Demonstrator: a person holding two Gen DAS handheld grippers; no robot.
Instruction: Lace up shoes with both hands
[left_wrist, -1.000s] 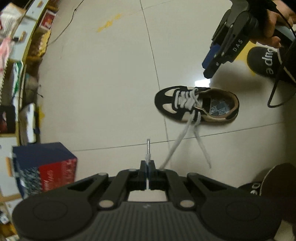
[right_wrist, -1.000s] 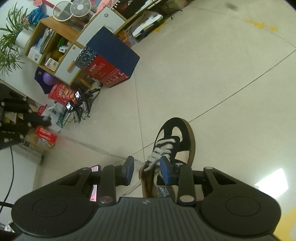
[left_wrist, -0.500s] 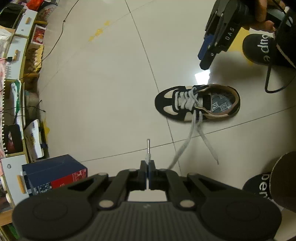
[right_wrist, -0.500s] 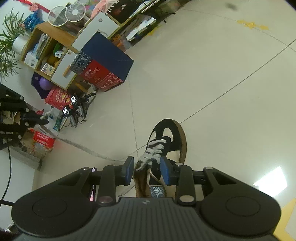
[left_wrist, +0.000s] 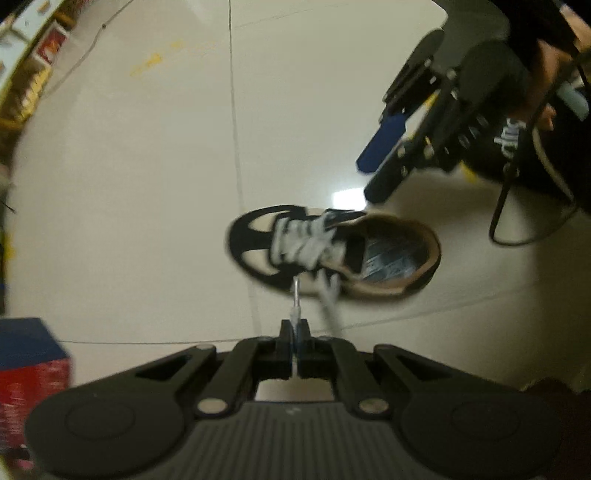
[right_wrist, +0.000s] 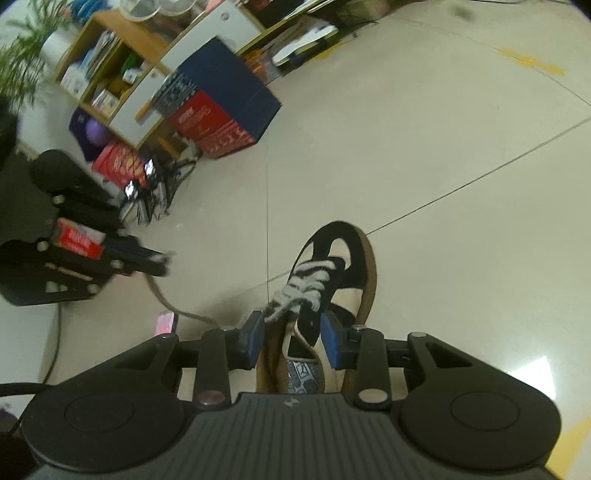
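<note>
- Left claw (left_wrist: 295, 338): it points steeply down at the floor (left_wrist: 147, 184), jaws pressed together on the lace (left_wrist: 295, 295). The stiff lace tip sticks up out of the pinch toward the shoe's near side. This view is blurred.
- A 2nd lace strand (left_wrist: 328, 299) runs from the shoe's eyelets down past the right of the left claw; its far end is hidden.
- Shoe (left_wrist: 332, 251): a black and cream sneaker with a tan collar lies on the floor just past the left claw, toe to the left, opening to the right, laces crossed over the tongue.
- Right claw (right_wrist: 291, 338): it tilts down over the shoe's heel end, its blue pads (right_wrist: 255, 338) partly apart. The tongue and top lacing show between them, but the pads grip nothing.
- In the left view the right claw (left_wrist: 380, 158) hangs above and beyond the shoe's heel, slanted down to the left, with a hand (left_wrist: 543, 74) round its grip at upper right.
- In the right view the left claw (right_wrist: 162, 260) shows at left, level, with lace trailing from it toward the shoe.
- Farther off: a blue and red box (right_wrist: 221, 99) on the floor, then a wooden shelf (right_wrist: 110, 62) and a plant (right_wrist: 22, 59).
</note>
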